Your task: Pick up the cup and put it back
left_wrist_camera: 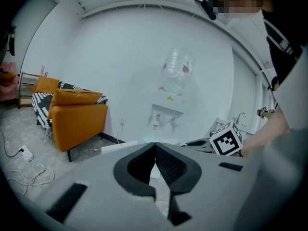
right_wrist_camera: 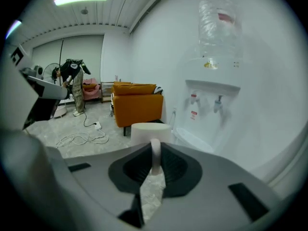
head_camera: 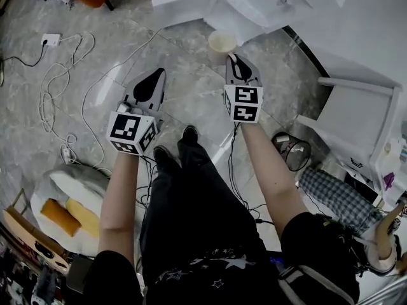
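1. Head view: at the left, the left gripper (head_camera: pixel 154 80) hangs over the grey floor (head_camera: pixel 191 100), well apart from the cup. The left gripper view shows its jaws pressed together with nothing between them (left_wrist_camera: pixel 155 150), so it has no part in the task at present.
2. Right of it and slightly farther, the right gripper (head_camera: pixel 235 61) holds the pale cup (head_camera: pixel 222 42). In the right gripper view the jaws are nearly together, pinching the cup's thin wall at the rim (right_wrist_camera: pixel 155 150), with the rest of the cup (right_wrist_camera: pixel 150 131) beyond the tips.
3. The cup seems to be clear of any surface, carried above the floor, so I judge the picking up done.
4. Farther and to the right stands the white water dispenser (right_wrist_camera: pixel 211 95), with its drip tray (right_wrist_camera: pixel 195 138) just beyond the cup. That tray may be where the cup belongs, though the frames do not settle it.
5. What is left: lower the cup upright onto its place, open the jaws off the rim, and draw the gripper away.
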Demonstrator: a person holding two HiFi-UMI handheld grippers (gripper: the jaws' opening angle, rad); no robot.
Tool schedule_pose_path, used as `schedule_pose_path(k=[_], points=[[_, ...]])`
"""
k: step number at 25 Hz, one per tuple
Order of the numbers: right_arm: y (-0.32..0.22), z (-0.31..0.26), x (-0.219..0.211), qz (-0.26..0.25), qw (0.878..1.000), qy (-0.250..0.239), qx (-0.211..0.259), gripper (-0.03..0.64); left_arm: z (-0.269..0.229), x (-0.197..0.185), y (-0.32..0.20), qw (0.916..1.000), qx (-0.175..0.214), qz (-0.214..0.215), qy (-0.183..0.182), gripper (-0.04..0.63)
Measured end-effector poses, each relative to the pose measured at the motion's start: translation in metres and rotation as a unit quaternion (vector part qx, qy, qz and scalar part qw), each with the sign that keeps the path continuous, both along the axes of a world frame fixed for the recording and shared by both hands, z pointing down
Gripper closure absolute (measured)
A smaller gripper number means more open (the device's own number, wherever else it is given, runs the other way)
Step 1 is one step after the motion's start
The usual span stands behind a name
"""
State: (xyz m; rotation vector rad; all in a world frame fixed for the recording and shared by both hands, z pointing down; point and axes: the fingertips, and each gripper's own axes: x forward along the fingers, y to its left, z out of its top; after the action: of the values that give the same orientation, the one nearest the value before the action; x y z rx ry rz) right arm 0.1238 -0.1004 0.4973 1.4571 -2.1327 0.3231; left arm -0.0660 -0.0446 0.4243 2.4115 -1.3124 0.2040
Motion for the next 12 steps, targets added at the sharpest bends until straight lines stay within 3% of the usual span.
schedule_pose_path(k=[12], points=[[0.123,-0.062,-0.009,0.052,0.998,-0.037,0.012,0.572,-0.047,-0.028,0.113,0.9997,0.013,-0.011,0.017,0.586]])
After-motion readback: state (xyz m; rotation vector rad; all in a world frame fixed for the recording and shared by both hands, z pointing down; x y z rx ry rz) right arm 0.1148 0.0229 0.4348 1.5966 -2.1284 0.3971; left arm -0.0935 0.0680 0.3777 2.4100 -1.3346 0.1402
